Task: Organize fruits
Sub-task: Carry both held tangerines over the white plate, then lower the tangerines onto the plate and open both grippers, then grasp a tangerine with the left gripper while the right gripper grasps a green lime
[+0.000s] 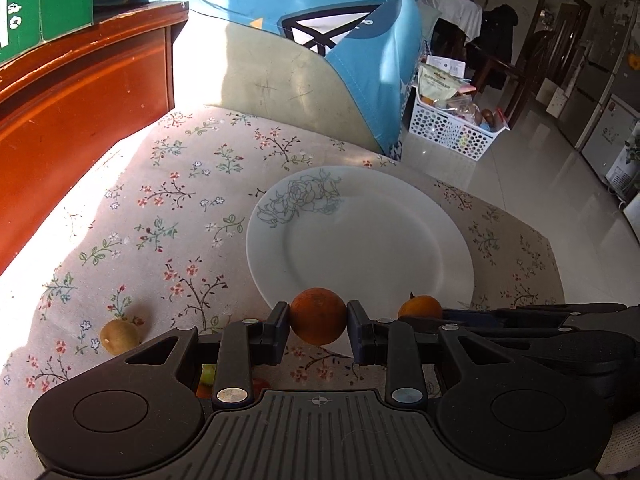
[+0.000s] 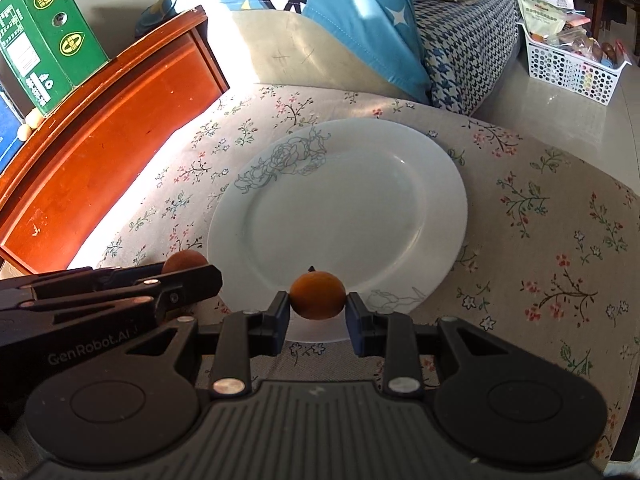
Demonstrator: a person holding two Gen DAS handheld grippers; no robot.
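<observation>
My left gripper (image 1: 318, 317) is shut on an orange (image 1: 318, 316) and holds it at the near rim of a white plate (image 1: 372, 240) with a rose print. My right gripper (image 2: 318, 297) is shut on a second, smaller orange with a stem (image 2: 318, 295), over the plate's near rim (image 2: 320, 200). Each gripper shows in the other's view: the right one (image 1: 520, 320) with its orange (image 1: 420, 307), the left one (image 2: 112, 292) with its orange (image 2: 185, 262). A kiwi (image 1: 120, 336) lies on the floral cloth at the left. Bits of other fruit (image 1: 208, 380) show under the left gripper.
A red-brown wooden cabinet (image 1: 80, 112) with a green box (image 1: 44, 0) stands at the left. A blue-covered sofa cushion (image 1: 304, 40) is behind the table. A white perforated basket (image 1: 452, 128) of goods sits on the tiled floor at the right.
</observation>
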